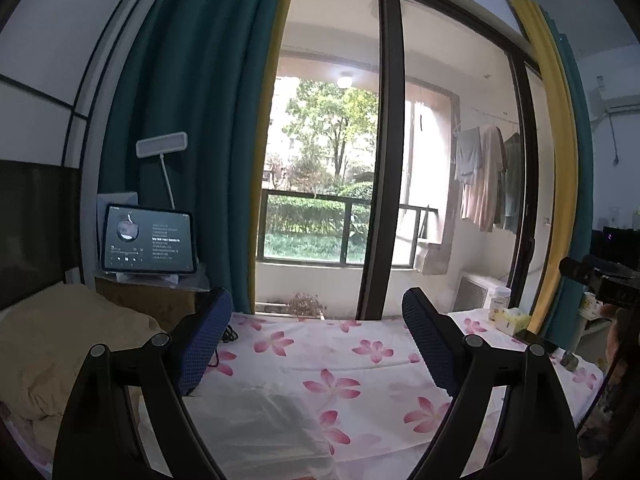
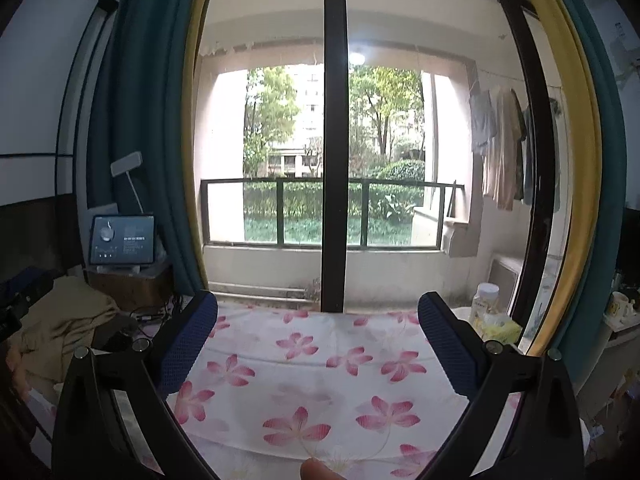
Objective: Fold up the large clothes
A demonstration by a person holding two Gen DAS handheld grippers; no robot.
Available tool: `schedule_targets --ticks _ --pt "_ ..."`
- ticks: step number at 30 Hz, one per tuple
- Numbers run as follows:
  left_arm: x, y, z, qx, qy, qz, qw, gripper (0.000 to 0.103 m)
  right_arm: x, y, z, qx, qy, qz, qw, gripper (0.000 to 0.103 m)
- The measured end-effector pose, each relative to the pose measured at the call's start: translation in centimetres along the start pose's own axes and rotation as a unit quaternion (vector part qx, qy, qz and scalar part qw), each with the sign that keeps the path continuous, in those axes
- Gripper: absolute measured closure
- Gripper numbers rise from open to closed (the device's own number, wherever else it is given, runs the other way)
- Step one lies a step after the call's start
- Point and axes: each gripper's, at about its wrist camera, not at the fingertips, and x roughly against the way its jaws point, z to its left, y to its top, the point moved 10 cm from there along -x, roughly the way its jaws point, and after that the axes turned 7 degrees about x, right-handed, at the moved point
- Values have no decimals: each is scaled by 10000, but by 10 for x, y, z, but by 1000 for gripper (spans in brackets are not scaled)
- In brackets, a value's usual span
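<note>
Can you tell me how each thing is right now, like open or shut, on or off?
left gripper: open, holding nothing
right gripper: open, holding nothing
tablet: on, propped upright
teal curtain: pulled aside
flowered sheet: spread flat
tan blanket: crumpled
jar: lid on

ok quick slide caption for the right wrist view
Right gripper open above the pink-flowered sheet, facing the balcony window.
</note>
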Motion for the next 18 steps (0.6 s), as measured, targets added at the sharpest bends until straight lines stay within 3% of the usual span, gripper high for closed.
schedule_targets --ticks 18 --pt "-14 -9 -8 75 -113 225 9997 14 -4 -6 -11 -115 -40 176 9998 4"
